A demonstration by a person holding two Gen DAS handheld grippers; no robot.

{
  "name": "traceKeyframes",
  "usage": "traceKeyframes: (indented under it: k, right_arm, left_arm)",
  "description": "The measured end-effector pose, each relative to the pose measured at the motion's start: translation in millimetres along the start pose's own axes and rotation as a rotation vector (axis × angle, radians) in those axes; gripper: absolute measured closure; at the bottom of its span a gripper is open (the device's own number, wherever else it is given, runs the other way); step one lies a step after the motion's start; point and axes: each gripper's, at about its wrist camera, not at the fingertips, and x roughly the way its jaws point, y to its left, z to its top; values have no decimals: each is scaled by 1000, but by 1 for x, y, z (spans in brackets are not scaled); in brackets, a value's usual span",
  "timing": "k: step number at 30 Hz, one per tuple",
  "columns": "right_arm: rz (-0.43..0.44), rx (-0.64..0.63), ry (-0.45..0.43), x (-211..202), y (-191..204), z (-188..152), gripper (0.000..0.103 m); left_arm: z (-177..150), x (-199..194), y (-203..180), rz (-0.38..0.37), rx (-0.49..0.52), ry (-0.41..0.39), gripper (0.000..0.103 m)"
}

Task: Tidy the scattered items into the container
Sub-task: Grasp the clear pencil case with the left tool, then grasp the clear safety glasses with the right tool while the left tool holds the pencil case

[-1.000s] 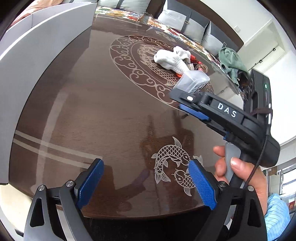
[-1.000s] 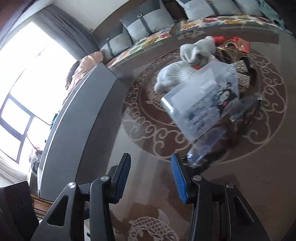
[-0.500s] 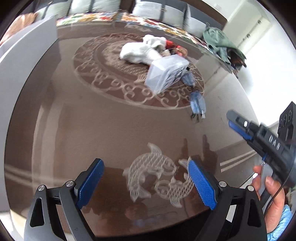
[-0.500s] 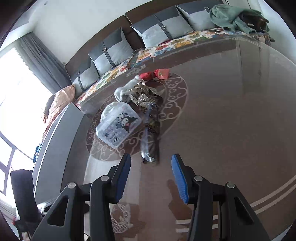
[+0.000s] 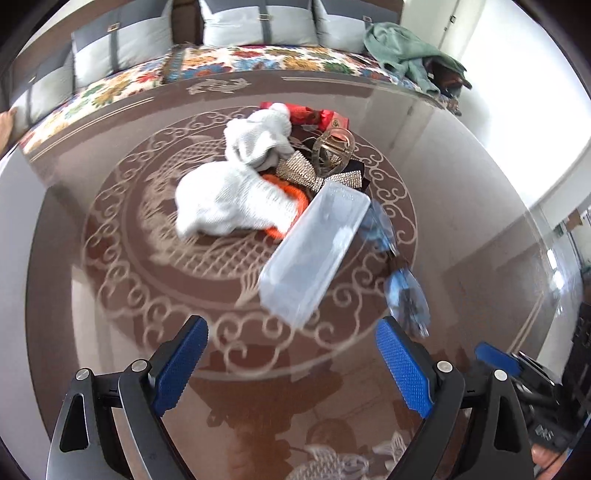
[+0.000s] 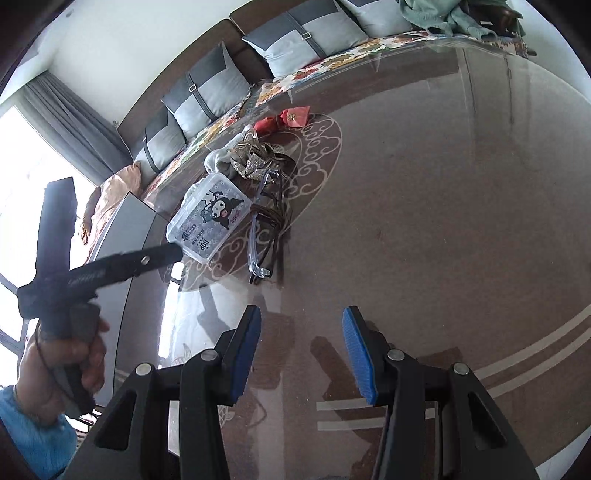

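A clear plastic box (image 5: pixel 314 254) with a cartoon sticker (image 6: pixel 218 214) lies on the brown glass table (image 5: pixel 110 332), beside a heap. In the heap are two white socks (image 5: pixel 232 199), an orange band (image 5: pixel 291 192), a sparkly bow (image 5: pixel 314 173), a gold hair claw (image 5: pixel 332 147) and a red packet (image 5: pixel 306 112). Blue-lensed glasses (image 5: pixel 402 288) lie right of the box. My left gripper (image 5: pixel 291 350) is open, just short of the box, holding nothing. My right gripper (image 6: pixel 301 343) hangs open over bare table, well back from the glasses (image 6: pixel 266 240).
A grey slab (image 6: pixel 125 229) stands at the table's left edge. A sofa with grey cushions (image 5: pixel 258 26), a floral cover and a green cloth (image 5: pixel 402 48) runs behind the table. A hand in a blue sleeve (image 6: pixel 33 421) holds the left gripper's handle.
The left gripper swung round and came up to the heap, so the box now lies just ahead of its fingers. The right gripper pulled back from the box and glasses.
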Motion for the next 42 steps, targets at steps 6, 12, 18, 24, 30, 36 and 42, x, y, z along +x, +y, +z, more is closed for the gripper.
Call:
traceKeyframes:
  k: [6,12,18,24,30,36,42]
  right_arm:
    - [-2,-14,8,1,1,-2,55]
    - [-22,-34,-5,2,3,0,55]
    - [-15,-58,10,11,6,16,55]
    - [-3,-99,74,45,21,50,53]
    - [-8,-192,81,69,48,61,50]
    - [-118,-310,68,85,69,59,50]
    - [-151,-374,87,88,67,57,74]
  left_arm:
    - [11,13,-3,-103,14,-23,19]
    - [6,16,-8,-135,18,4,71]
    - [-6,9,-11,-96,-26,-12,71]
    - [-23,0,-11,-54,-74,-38,71]
    - [-35,-8,-8,-29,-121,-66,71]
    - [-43,-9,-11,-10,-147,-77,71]
    - [-47,-9,-16,5,-167,-77,71]
